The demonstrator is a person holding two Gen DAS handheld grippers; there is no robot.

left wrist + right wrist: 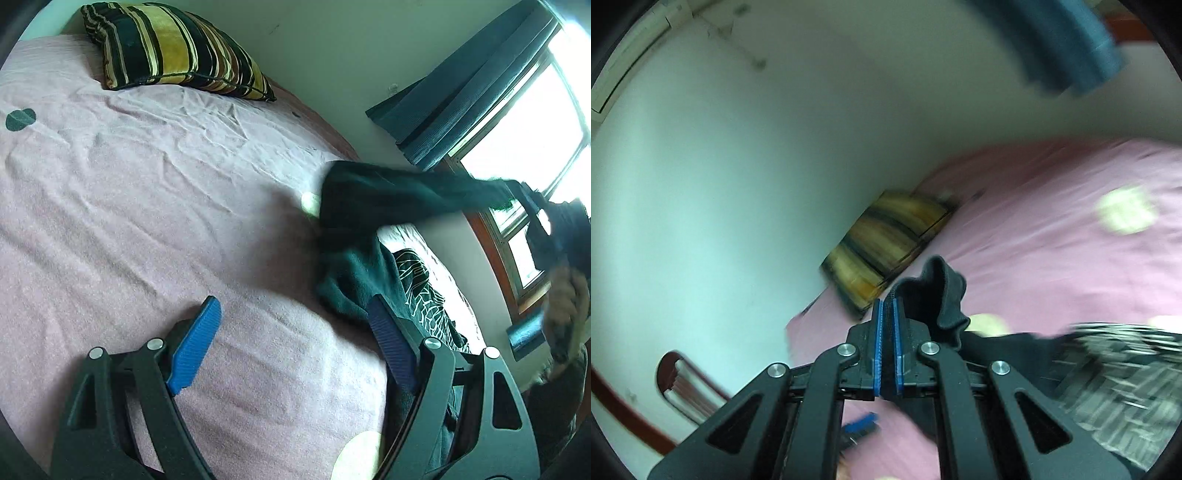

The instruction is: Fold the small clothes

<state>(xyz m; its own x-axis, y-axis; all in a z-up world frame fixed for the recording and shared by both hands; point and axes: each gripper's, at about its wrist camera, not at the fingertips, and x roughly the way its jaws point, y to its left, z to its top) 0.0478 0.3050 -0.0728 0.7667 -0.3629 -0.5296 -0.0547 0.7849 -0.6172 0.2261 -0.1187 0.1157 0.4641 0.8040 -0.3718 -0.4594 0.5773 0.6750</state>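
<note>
A dark green-black small garment (369,221) with a white line print hangs over the pink bed, one end stretched up to the right. My right gripper (888,306) is shut on a fold of this garment (938,295) and holds it above the bed. It shows at the right edge of the left wrist view (532,206). My left gripper (295,317) is open, low over the bedsheet, its right finger (388,332) next to the garment's lower part. Nothing is between its pads.
The bed has a pink sheet (147,203) with pale and dark spots. A striped yellow-black pillow (173,48) lies at the head by the wall. A window with a blue curtain (461,92) is on the right.
</note>
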